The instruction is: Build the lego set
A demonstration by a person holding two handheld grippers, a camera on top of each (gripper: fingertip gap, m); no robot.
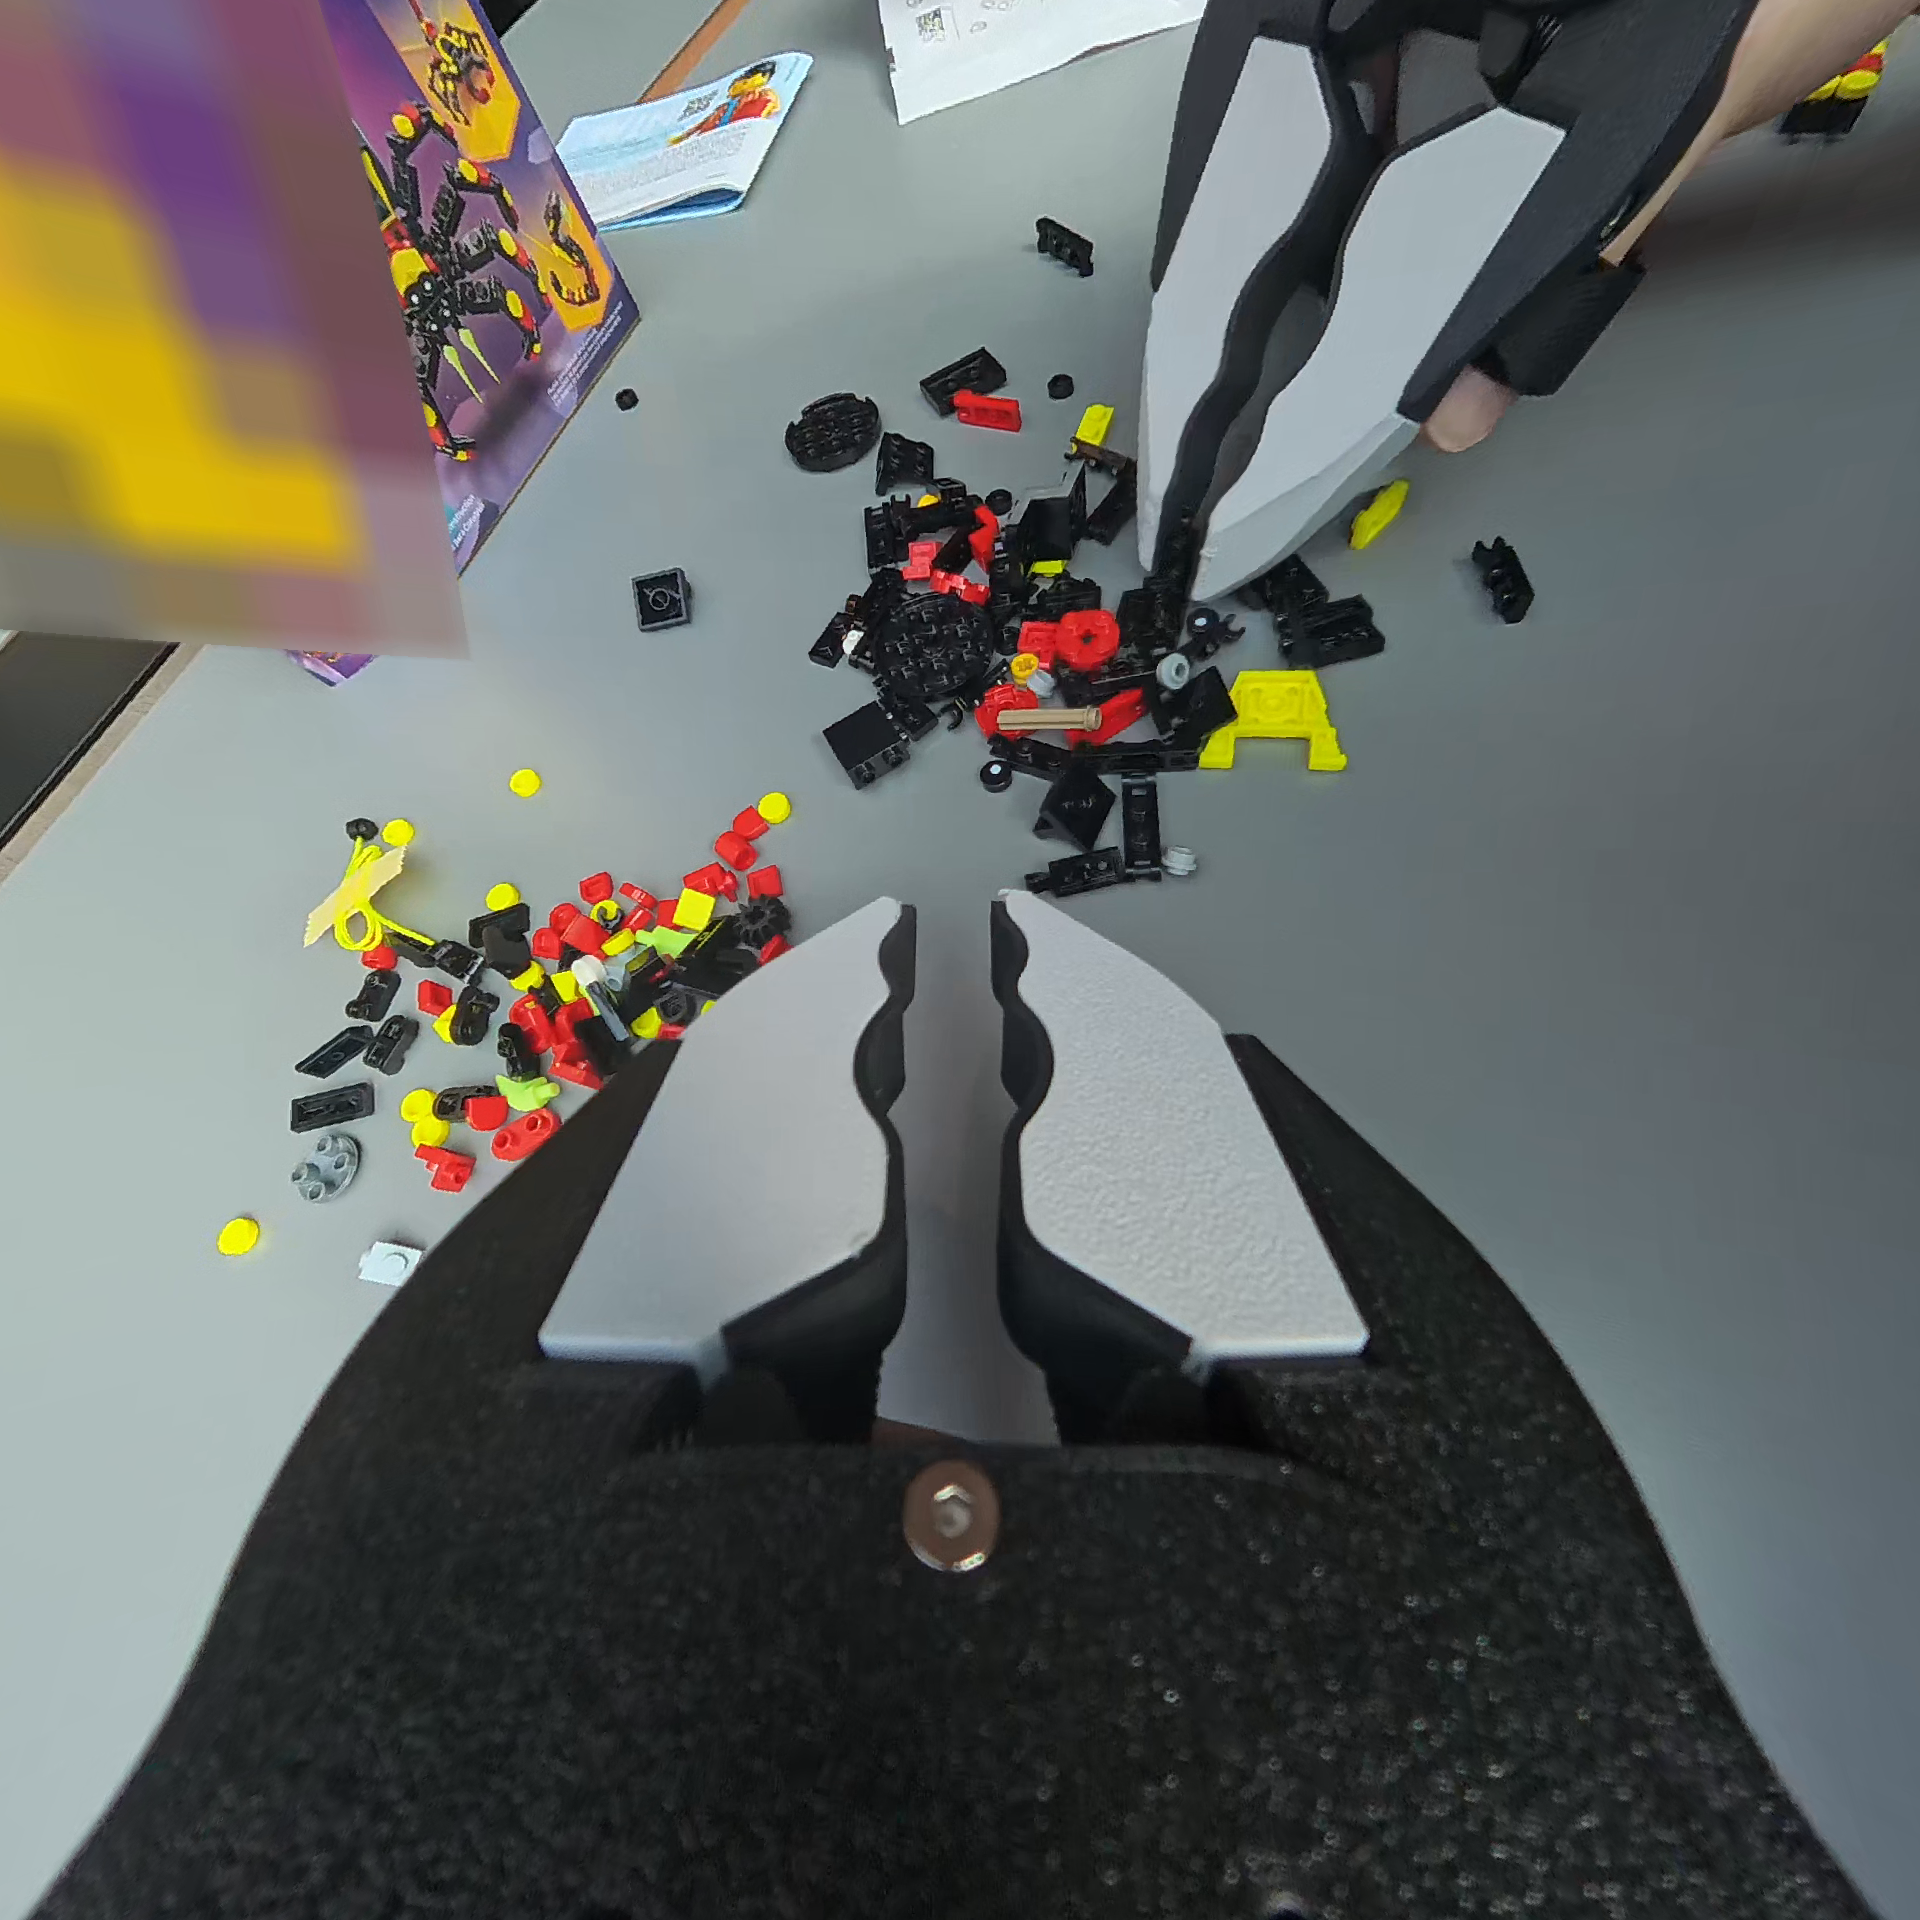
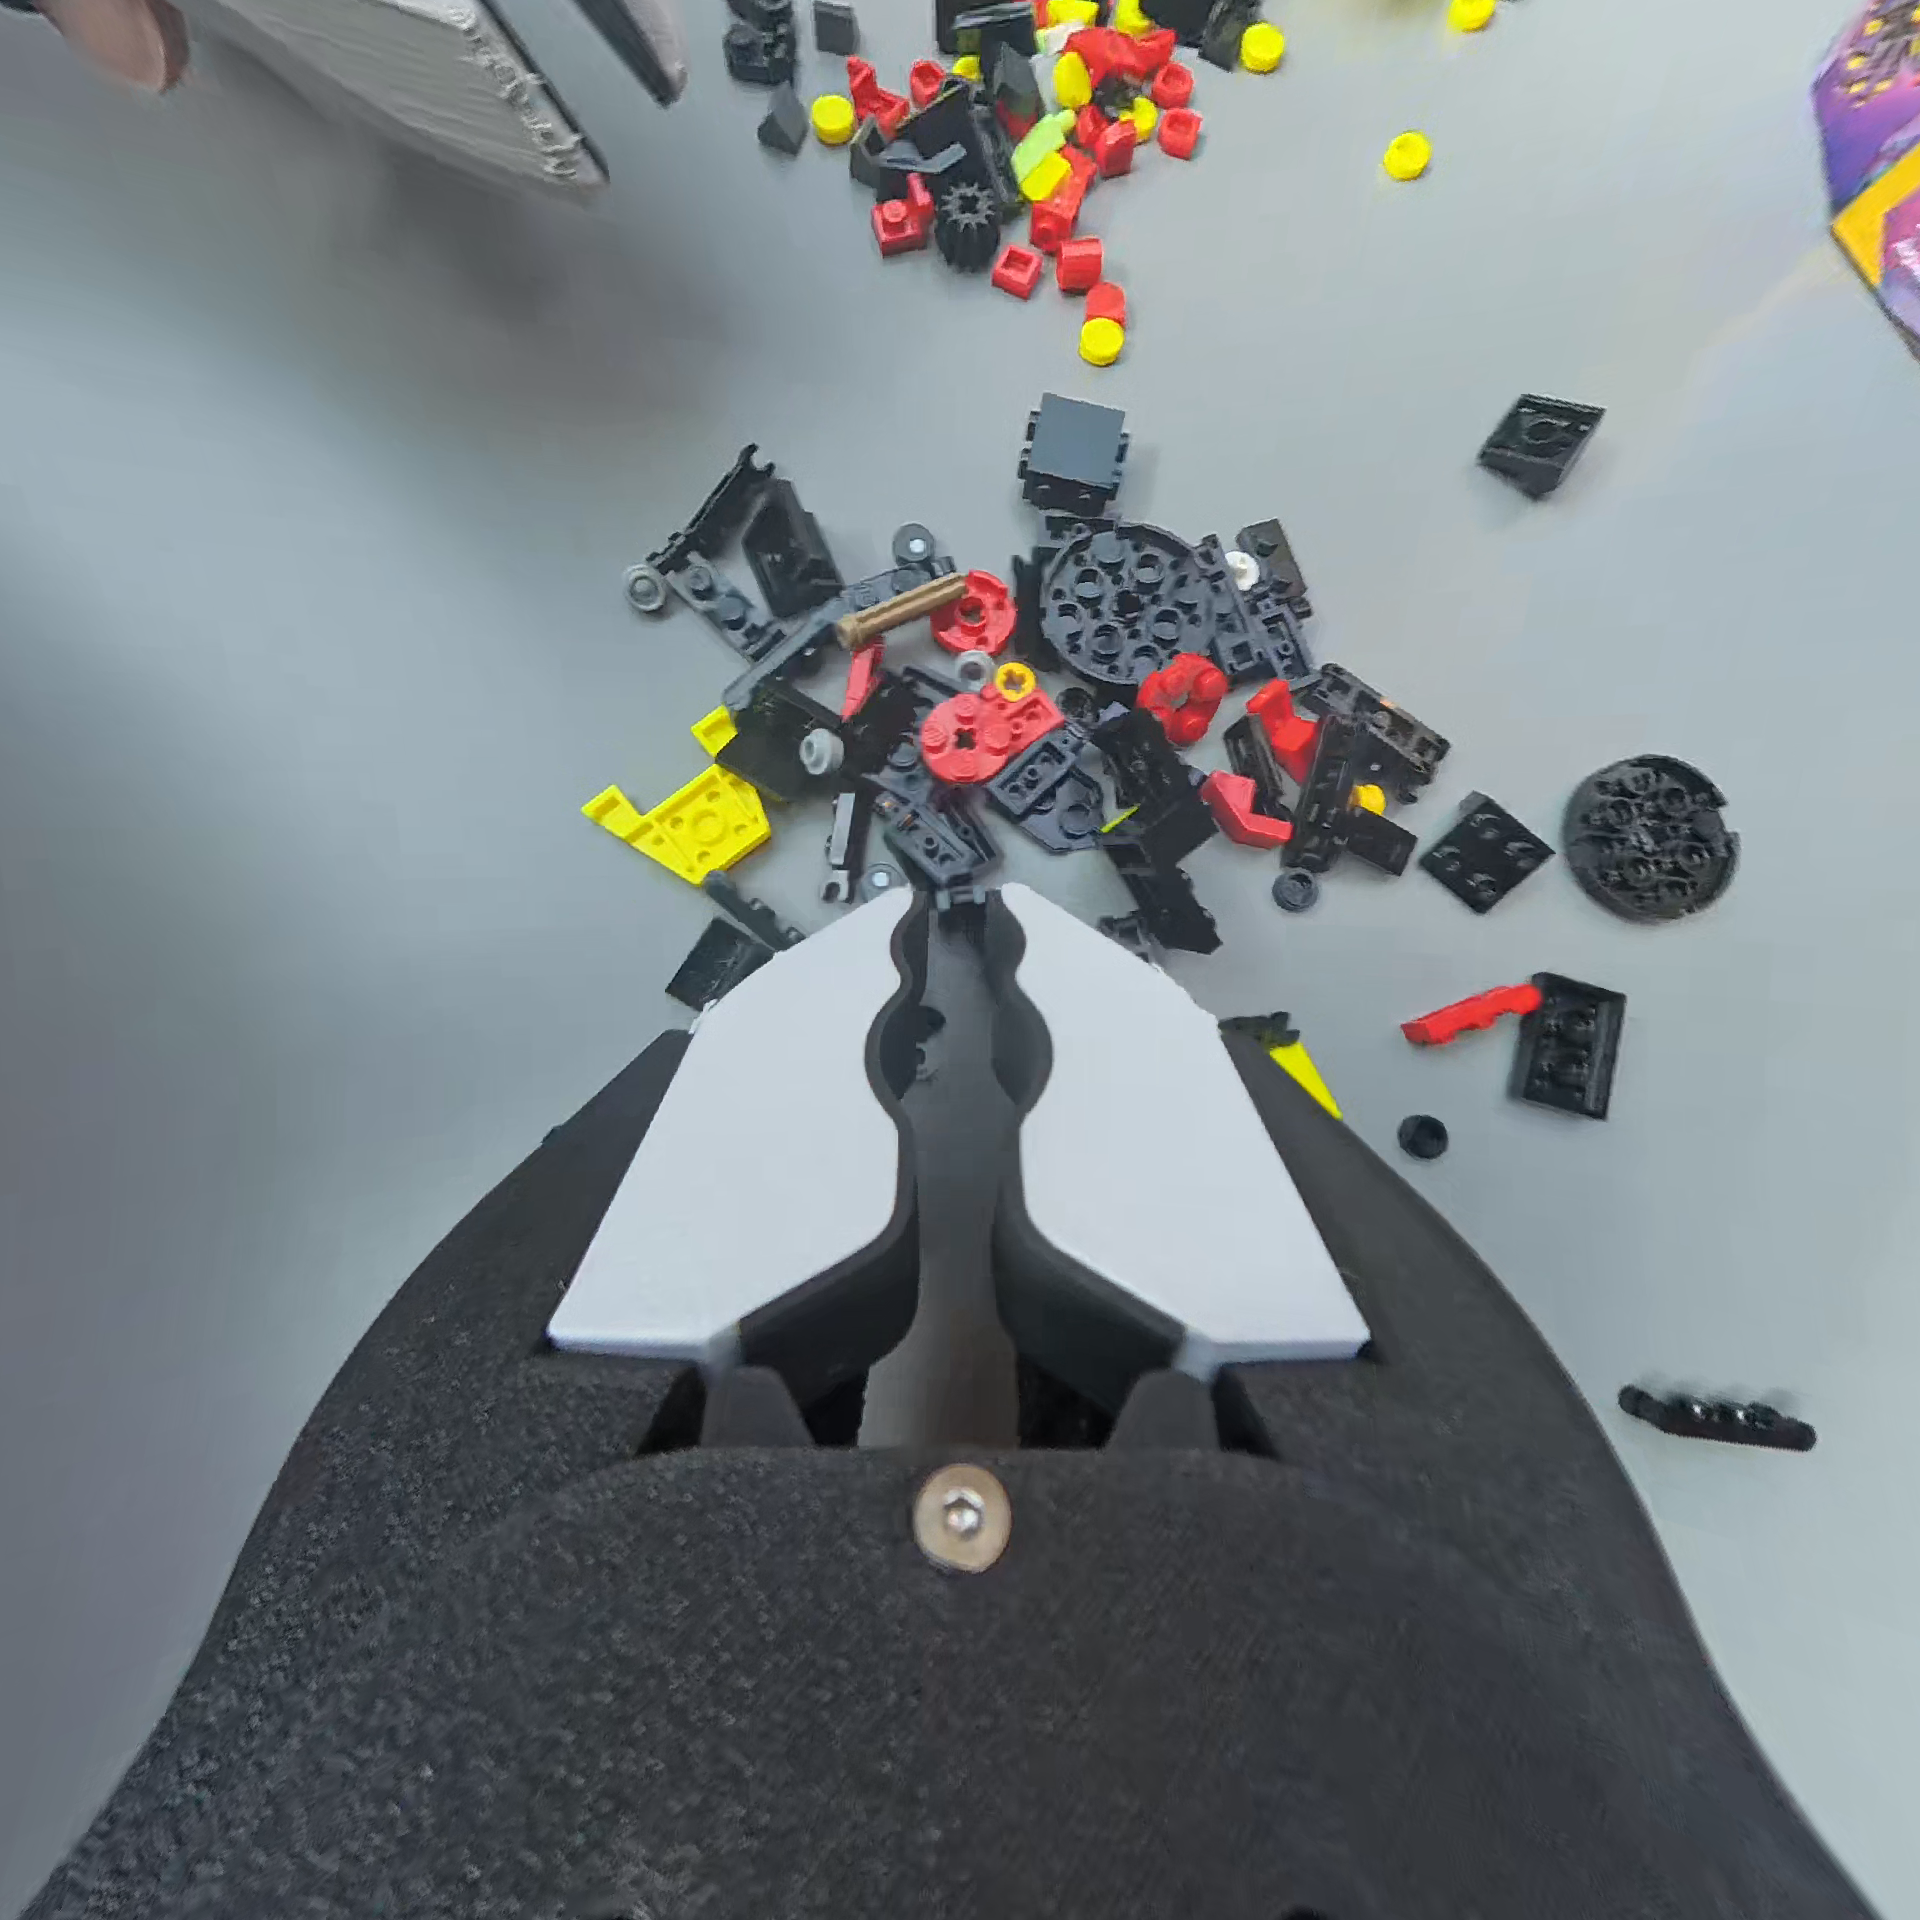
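Loose lego pieces lie on a grey table in two heaps. The heap of larger black and red pieces also shows in the right wrist view. My right gripper is down at that heap's edge, shut on a small black piece. The left wrist view shows this gripper from the side, with the black piece between its tips. My left gripper hovers above the table between the heaps, jaws a little apart and empty. The heap of small red, yellow and black pieces lies to its left.
The purple set box stands at the left and a booklet and a paper sheet lie behind. A yellow plate, a black round plate and stray black pieces surround the heap. A thumb rests on the right gripper. My hands' fingertips stand some 12 centimeters from each other. The right tips stand about 4 centimeters off the yellow plate. The left camera catches it too, in the left wrist view.
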